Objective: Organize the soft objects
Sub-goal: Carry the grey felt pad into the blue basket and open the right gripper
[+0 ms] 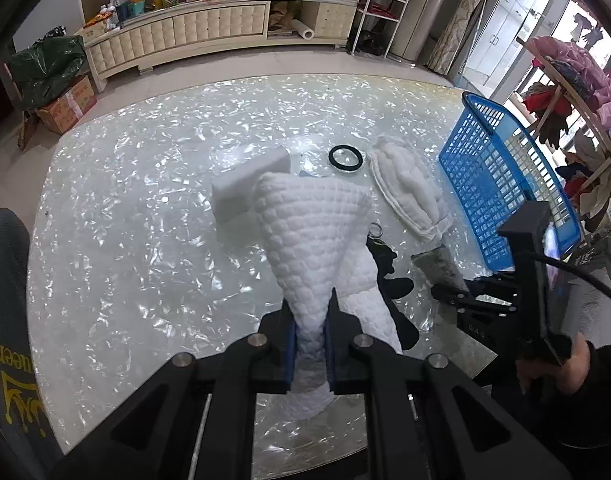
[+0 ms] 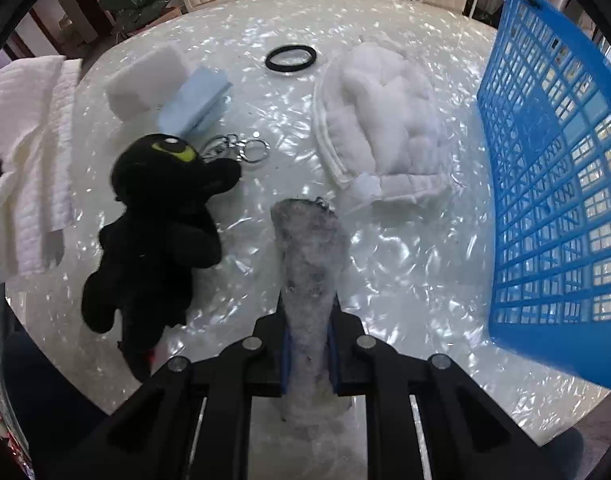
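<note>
My left gripper [image 1: 310, 320] is shut on a white quilted cloth [image 1: 313, 236] and holds it above the table; the cloth also shows in the right wrist view [image 2: 29, 152] at the far left. My right gripper [image 2: 310, 320] is shut on a grey furry pendant [image 2: 311, 248]; both show in the left wrist view, the gripper [image 1: 461, 294] holding the pendant [image 1: 437, 264]. A blue plastic basket [image 2: 557, 184] stands to the right, also in the left wrist view [image 1: 489, 184]. A black plush toy [image 2: 161, 224] with key rings lies left of the pendant.
On the pearly table [image 2: 405, 248] lie a white padded cushion [image 2: 381, 120], a white foam block [image 2: 145, 76], a light blue sponge [image 2: 197, 100] and a black ring [image 2: 290, 59]. A cabinet [image 1: 185, 32] stands across the floor.
</note>
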{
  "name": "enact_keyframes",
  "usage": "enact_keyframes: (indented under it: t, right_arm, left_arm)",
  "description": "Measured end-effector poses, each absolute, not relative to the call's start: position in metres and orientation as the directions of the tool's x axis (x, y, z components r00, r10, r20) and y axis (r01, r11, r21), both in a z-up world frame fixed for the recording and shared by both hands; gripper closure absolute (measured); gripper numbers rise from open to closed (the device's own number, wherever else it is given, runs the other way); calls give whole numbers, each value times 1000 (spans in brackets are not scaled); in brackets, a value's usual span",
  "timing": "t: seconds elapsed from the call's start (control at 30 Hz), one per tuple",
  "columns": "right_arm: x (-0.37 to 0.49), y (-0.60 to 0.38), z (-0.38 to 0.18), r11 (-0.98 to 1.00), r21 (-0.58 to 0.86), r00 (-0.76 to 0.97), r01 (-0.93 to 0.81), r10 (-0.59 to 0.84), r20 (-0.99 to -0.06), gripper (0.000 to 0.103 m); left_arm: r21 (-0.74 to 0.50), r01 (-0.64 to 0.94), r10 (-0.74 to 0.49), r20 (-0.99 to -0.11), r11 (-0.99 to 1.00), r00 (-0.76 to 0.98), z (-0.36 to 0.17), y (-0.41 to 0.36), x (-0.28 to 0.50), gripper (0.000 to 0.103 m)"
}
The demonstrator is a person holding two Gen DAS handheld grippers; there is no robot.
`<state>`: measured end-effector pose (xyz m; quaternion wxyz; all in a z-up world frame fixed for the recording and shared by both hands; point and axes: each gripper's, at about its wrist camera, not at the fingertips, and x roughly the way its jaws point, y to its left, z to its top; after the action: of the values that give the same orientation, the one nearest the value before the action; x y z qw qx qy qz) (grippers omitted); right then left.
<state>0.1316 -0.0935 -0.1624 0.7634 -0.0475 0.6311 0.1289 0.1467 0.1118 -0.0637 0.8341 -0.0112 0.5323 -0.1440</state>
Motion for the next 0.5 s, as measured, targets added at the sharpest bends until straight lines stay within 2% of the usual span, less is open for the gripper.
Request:
enact_keyframes:
  t: [0.5]
  right_arm:
    - [111, -122, -75, 926, 178, 248, -332, 267, -931, 90]
  left_arm:
    - [-140, 304, -264, -870, 942, 417, -44, 71, 138, 93]
